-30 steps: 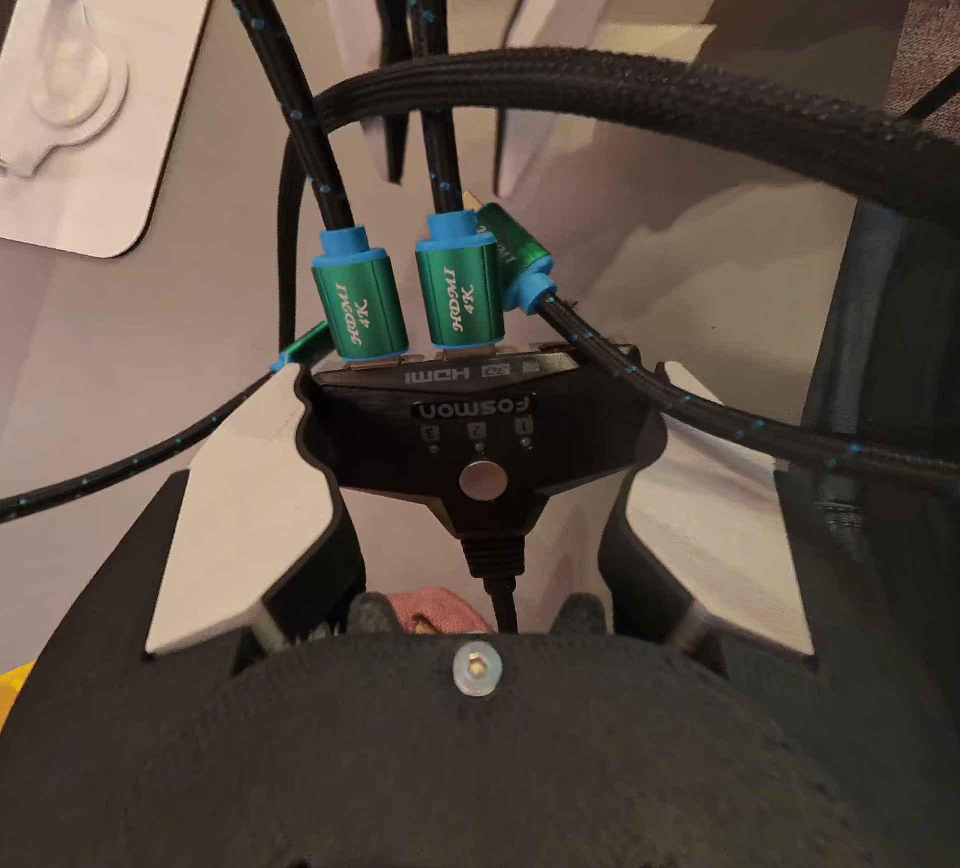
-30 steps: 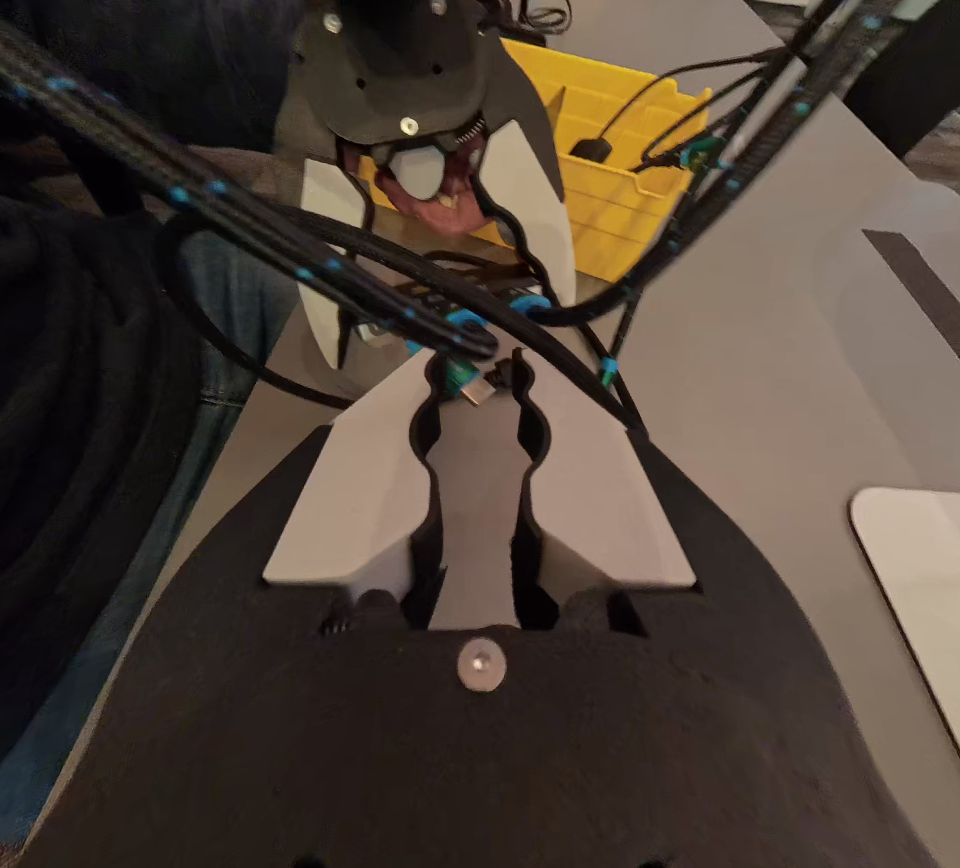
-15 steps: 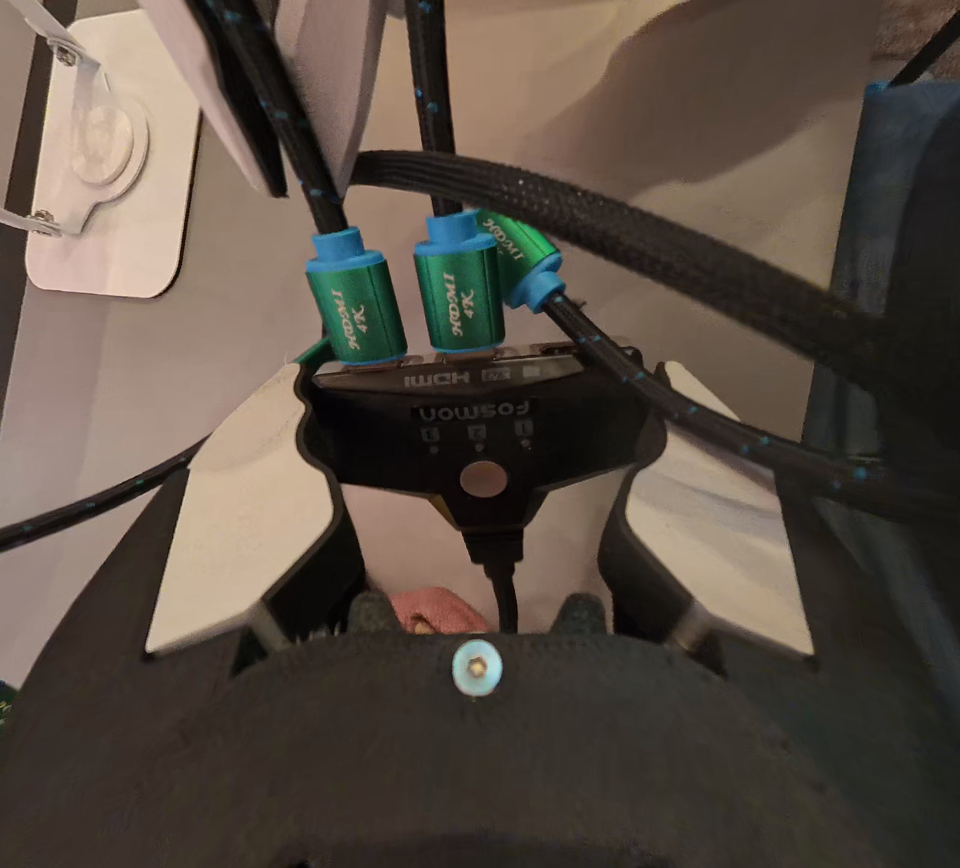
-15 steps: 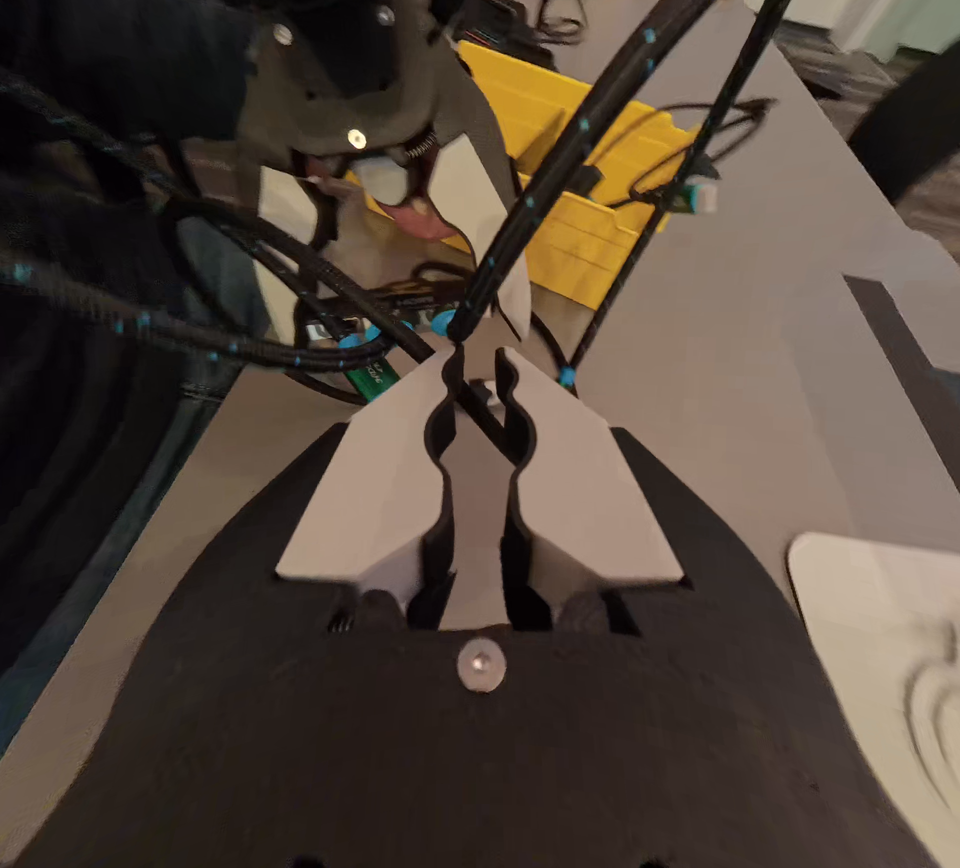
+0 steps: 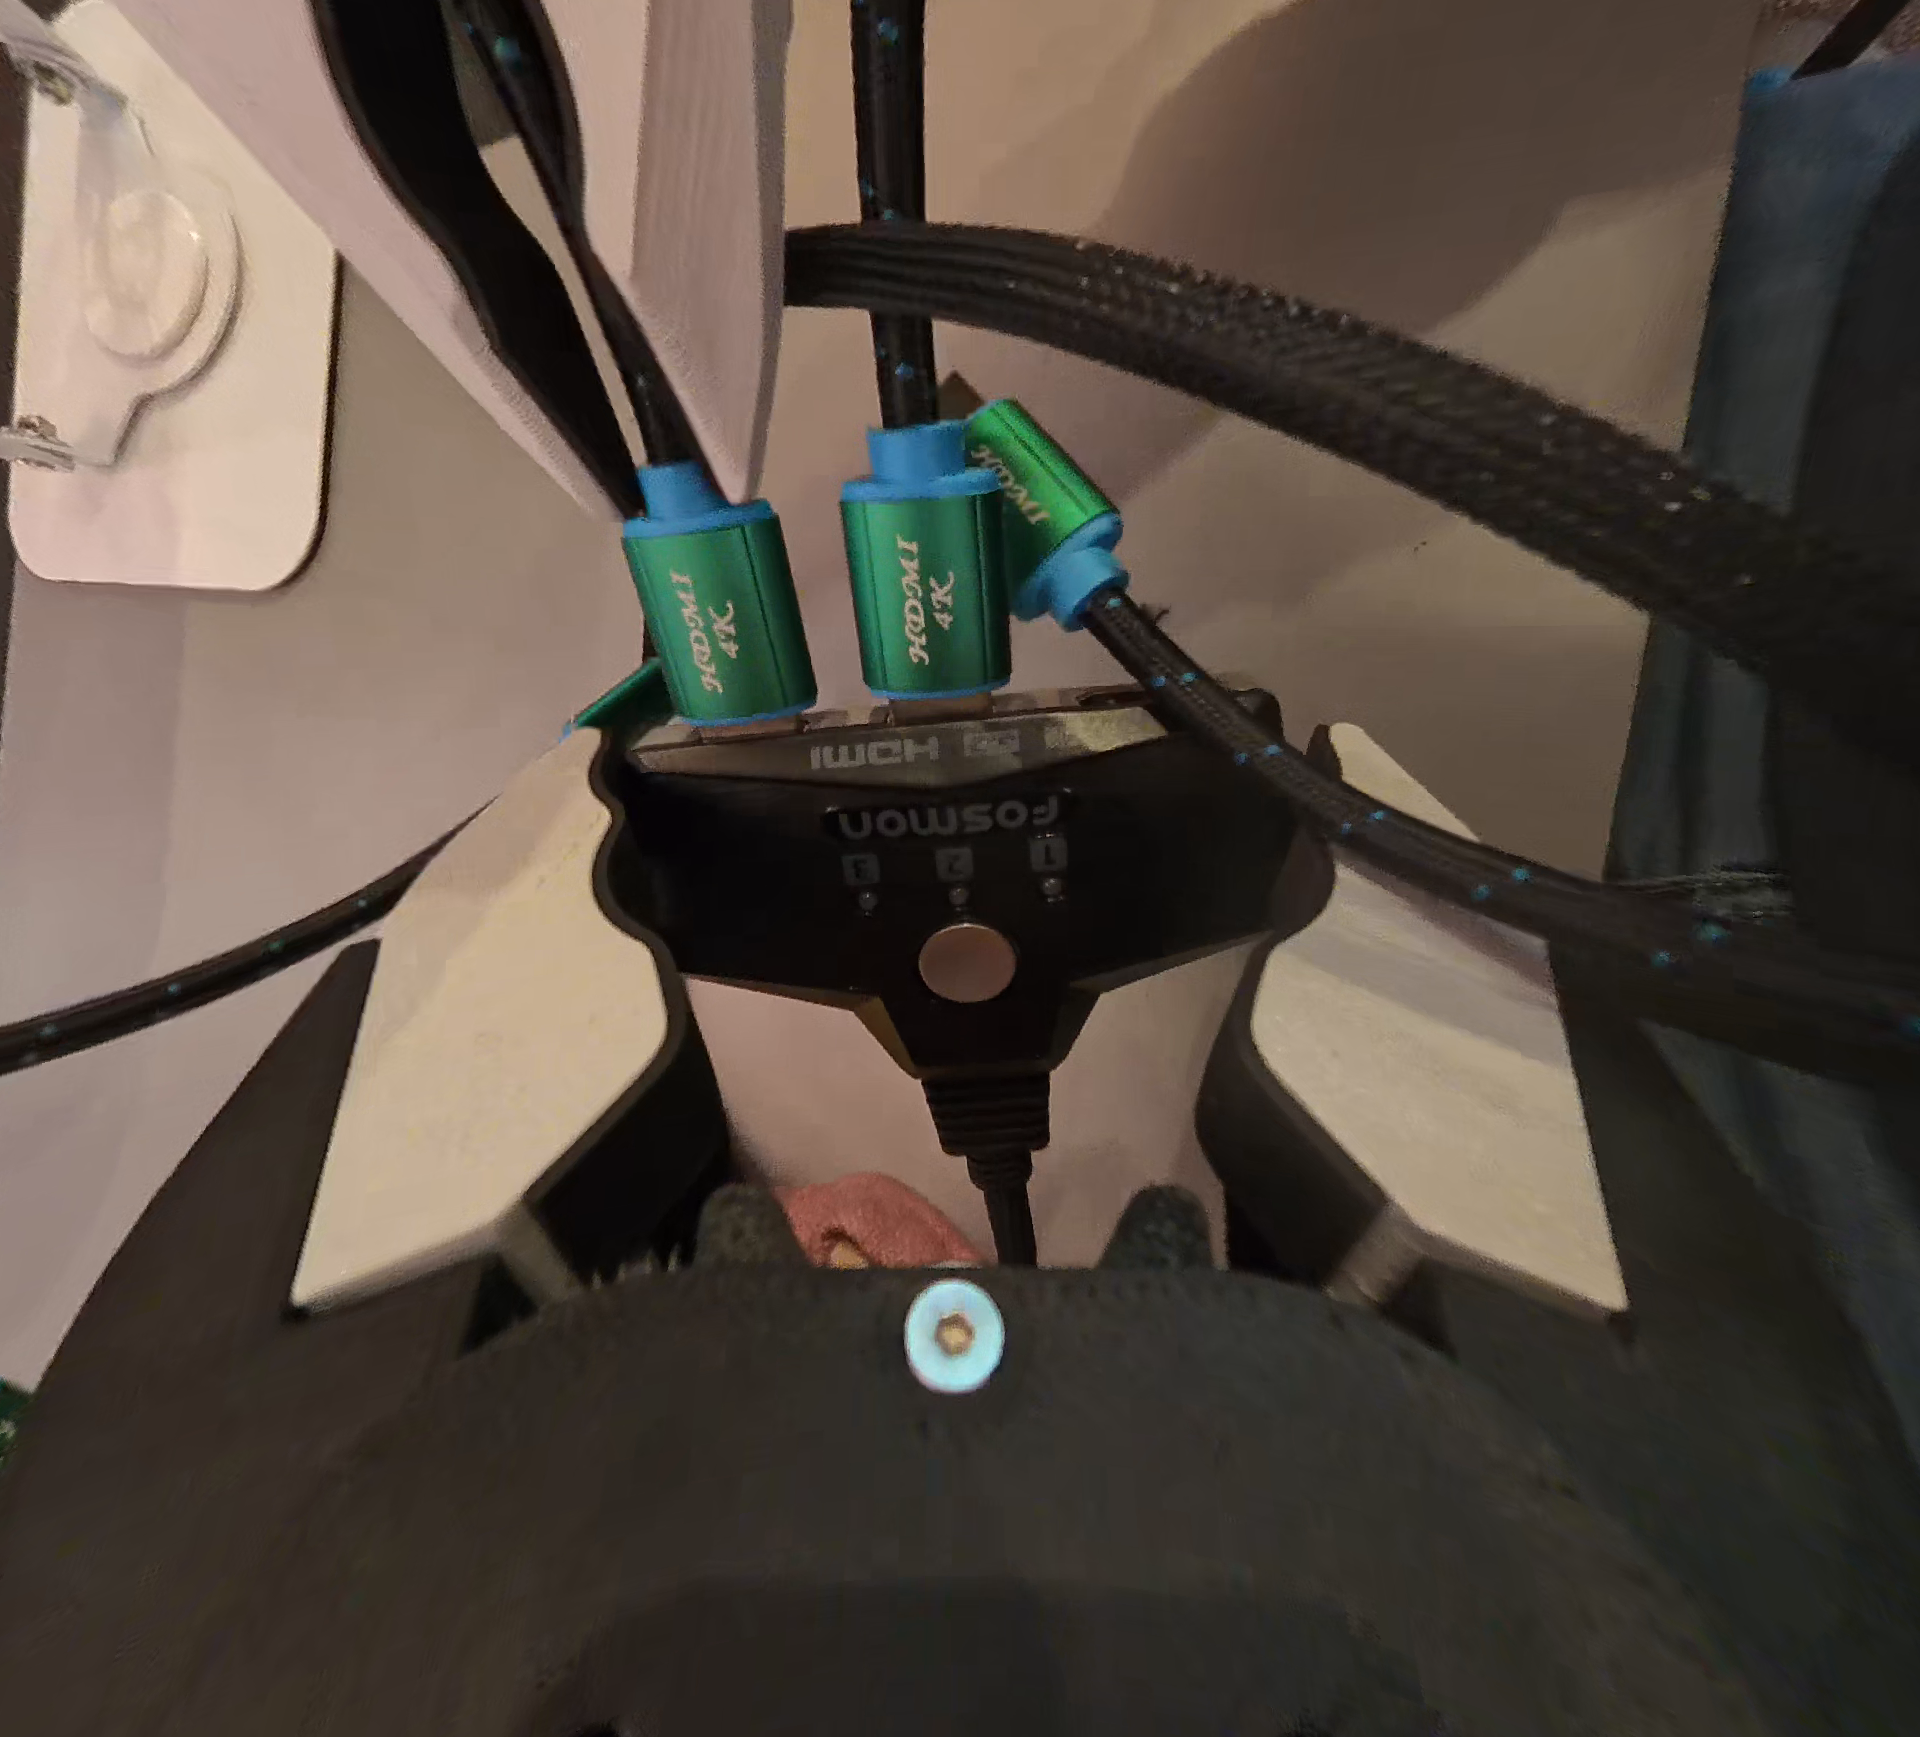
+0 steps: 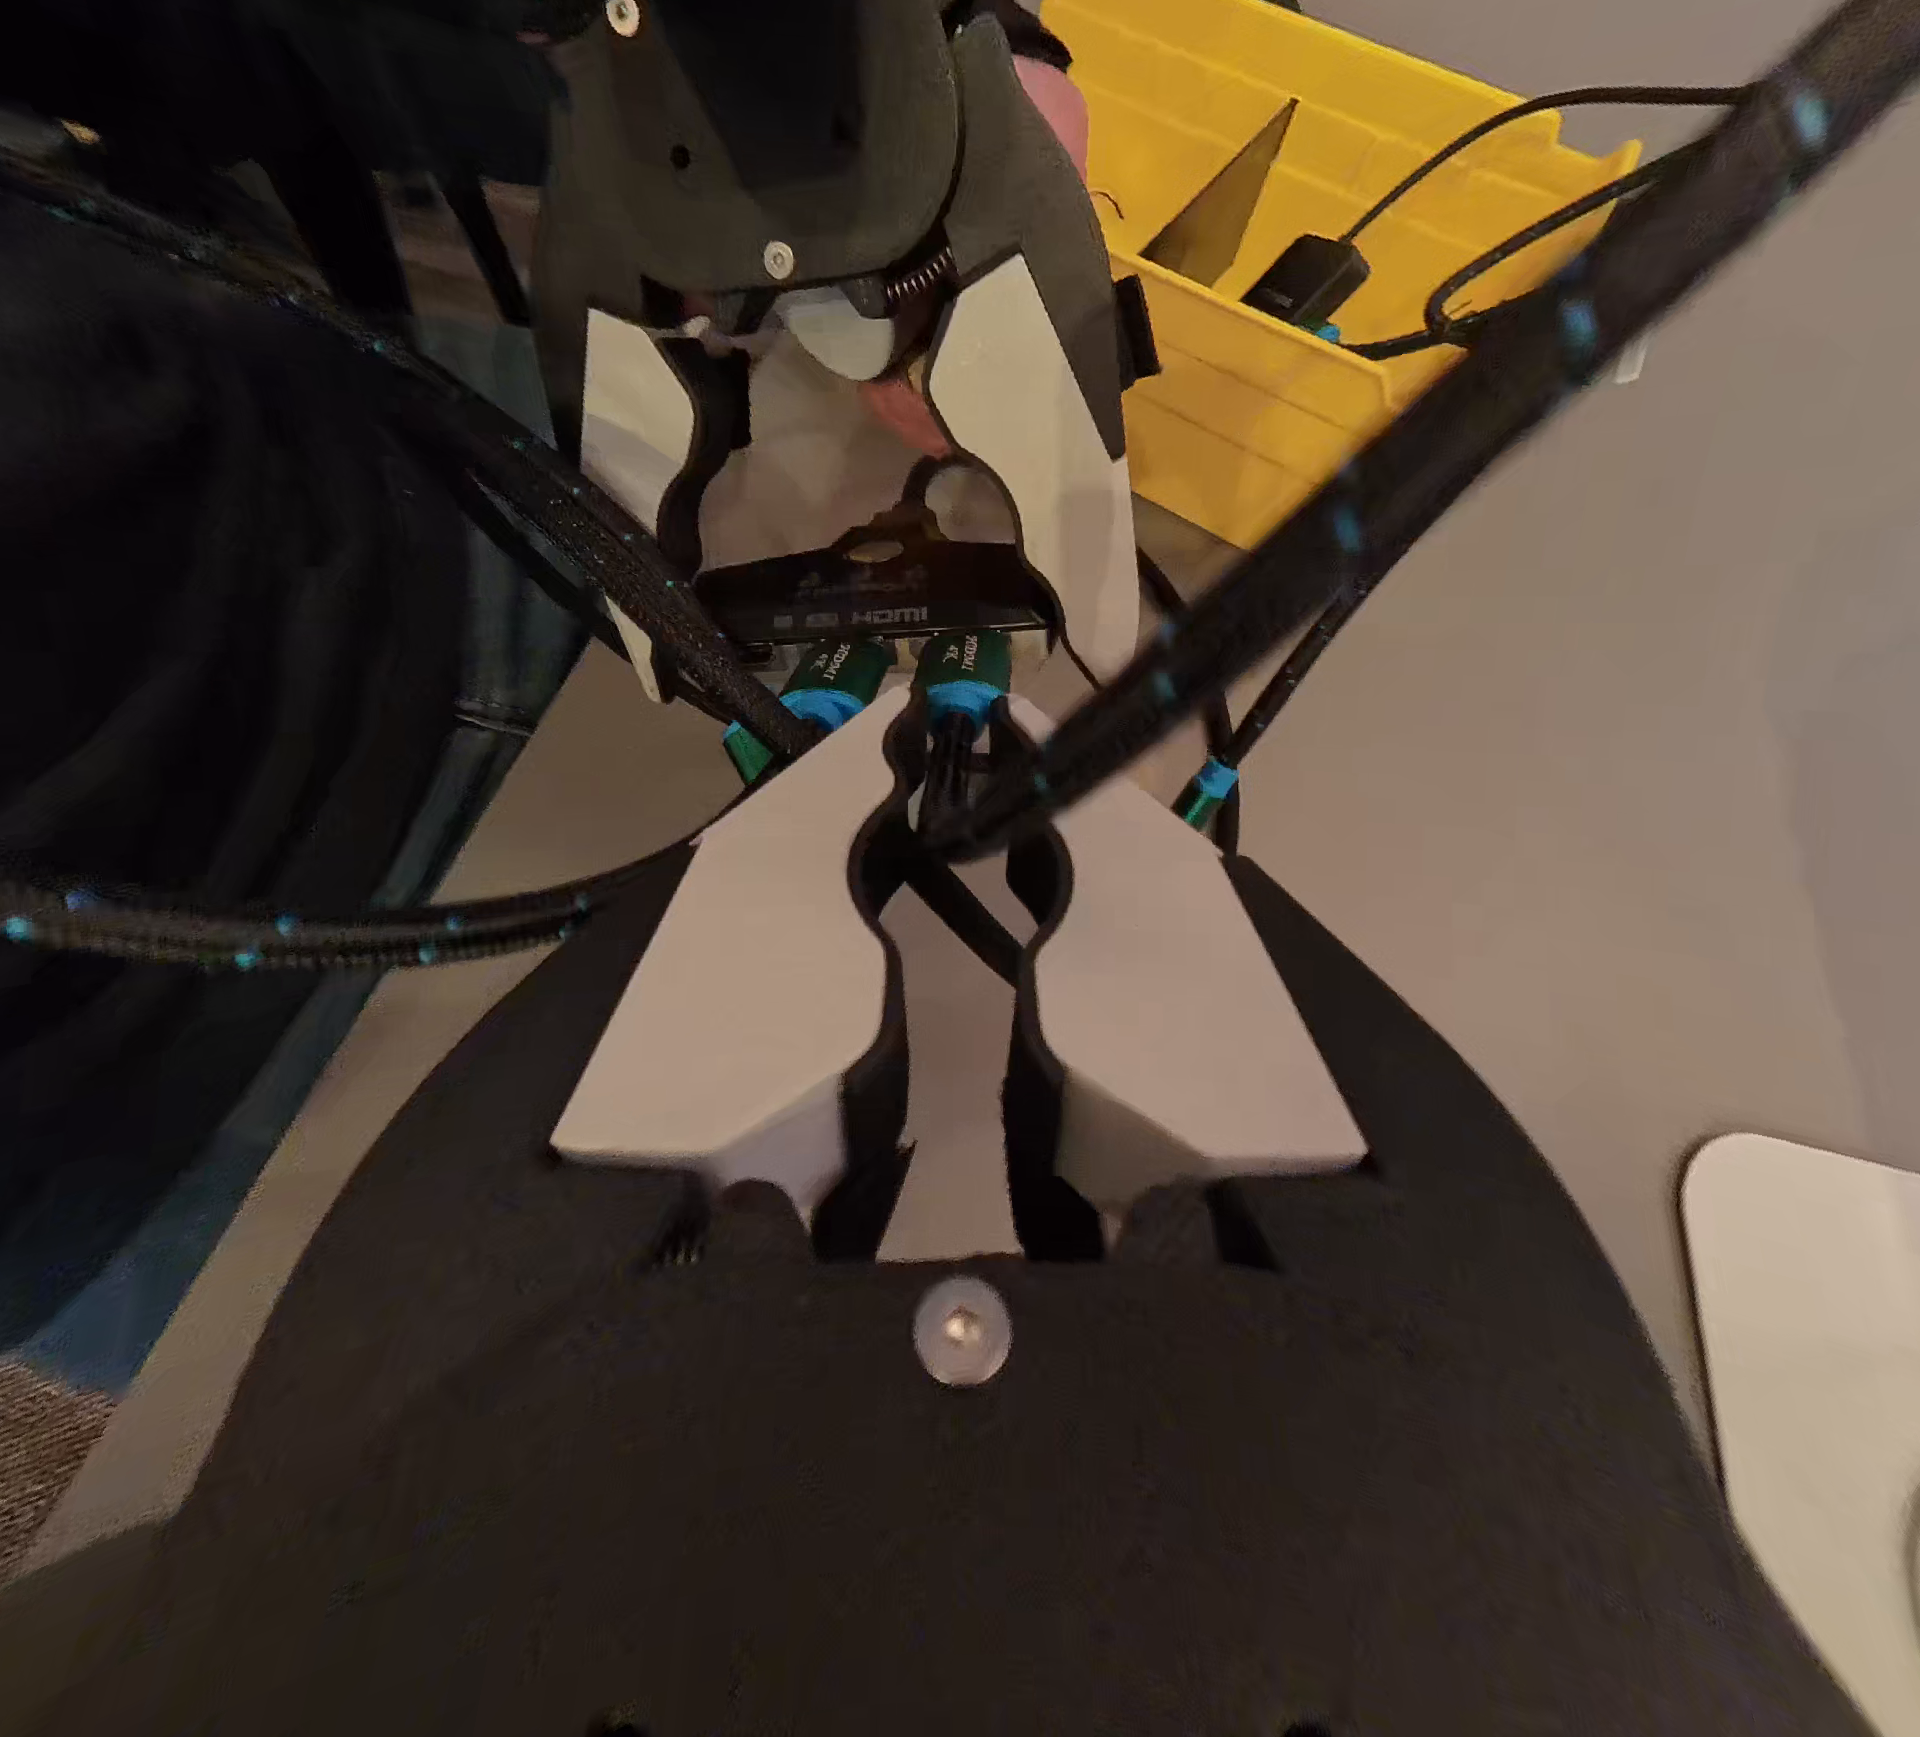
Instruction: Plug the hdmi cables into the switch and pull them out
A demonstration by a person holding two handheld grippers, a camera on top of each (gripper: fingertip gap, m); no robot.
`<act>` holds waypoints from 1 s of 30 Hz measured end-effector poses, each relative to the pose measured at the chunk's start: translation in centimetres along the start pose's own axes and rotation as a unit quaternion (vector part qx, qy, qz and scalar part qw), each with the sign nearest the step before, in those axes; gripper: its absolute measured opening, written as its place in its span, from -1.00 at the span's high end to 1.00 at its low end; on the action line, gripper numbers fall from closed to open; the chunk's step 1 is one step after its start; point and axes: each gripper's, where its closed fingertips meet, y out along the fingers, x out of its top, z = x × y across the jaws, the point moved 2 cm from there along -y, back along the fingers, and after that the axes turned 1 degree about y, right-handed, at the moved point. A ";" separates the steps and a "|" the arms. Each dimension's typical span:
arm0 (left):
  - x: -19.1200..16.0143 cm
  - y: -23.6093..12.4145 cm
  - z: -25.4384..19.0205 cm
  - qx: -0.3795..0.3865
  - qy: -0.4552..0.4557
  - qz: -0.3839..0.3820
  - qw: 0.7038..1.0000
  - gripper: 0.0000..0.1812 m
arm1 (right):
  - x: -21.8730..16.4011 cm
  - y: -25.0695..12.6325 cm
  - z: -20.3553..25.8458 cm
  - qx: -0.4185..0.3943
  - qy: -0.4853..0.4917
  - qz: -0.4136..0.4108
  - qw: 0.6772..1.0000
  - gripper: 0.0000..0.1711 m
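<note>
Green plug (image 5: 717, 612) now sitting between right gripper (image 6: 951, 752) fingers, closing on its cable; left gripper (image 5: 961, 814) clamping switch (image 5: 956, 877) — pull-out beginning

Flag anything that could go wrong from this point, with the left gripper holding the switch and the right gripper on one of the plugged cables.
1. The right gripper closes on the braided cable behind the plug, not on the plug body; pulling may strain the cord.
2. The loose third plug and a thick black cable crowd the switch and could snag.
3. The left gripper holds the switch only by its edges; it might twist.
</note>
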 end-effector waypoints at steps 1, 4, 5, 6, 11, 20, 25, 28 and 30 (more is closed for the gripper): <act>-0.2 0.1 0.0 -0.001 -0.003 0.002 1.000 -0.28 | -0.3 0.3 0.0 -0.007 -0.003 0.011 1.000 0.88; -0.6 0.6 -0.2 -0.004 -0.002 0.006 1.000 -0.28 | -1.2 0.7 -0.1 -0.034 -0.022 0.049 0.998 0.80; -0.6 0.8 -0.3 -0.005 -0.002 0.009 1.000 -0.29 | -1.3 0.7 -0.2 -0.044 -0.028 0.055 0.997 0.78; -0.6 1.0 -0.3 -0.005 -0.001 0.011 1.000 -0.29 | -1.4 0.7 -0.3 -0.055 -0.032 0.061 0.996 0.74; -1.0 1.6 -0.4 -0.004 0.003 0.022 1.000 -0.28 | -2.4 1.1 -0.1 -0.058 -0.037 0.057 0.996 0.73; -1.9 2.5 -0.5 0.003 0.016 0.045 0.999 -0.28 | -4.0 1.9 0.5 -0.058 -0.023 0.028 0.998 0.90; -2.7 3.3 -1.0 -0.004 0.024 0.062 0.998 -0.29 | -4.5 2.4 1.0 -0.085 -0.043 0.040 0.995 0.91; -2.6 3.2 -1.2 -0.007 0.028 0.052 0.998 -0.29 | -4.2 2.2 1.4 -0.094 -0.052 0.035 0.994 0.92; -2.6 3.3 -1.2 -0.011 0.030 0.047 0.998 -0.29 | -4.2 2.3 1.5 -0.109 -0.070 0.050 0.990 0.93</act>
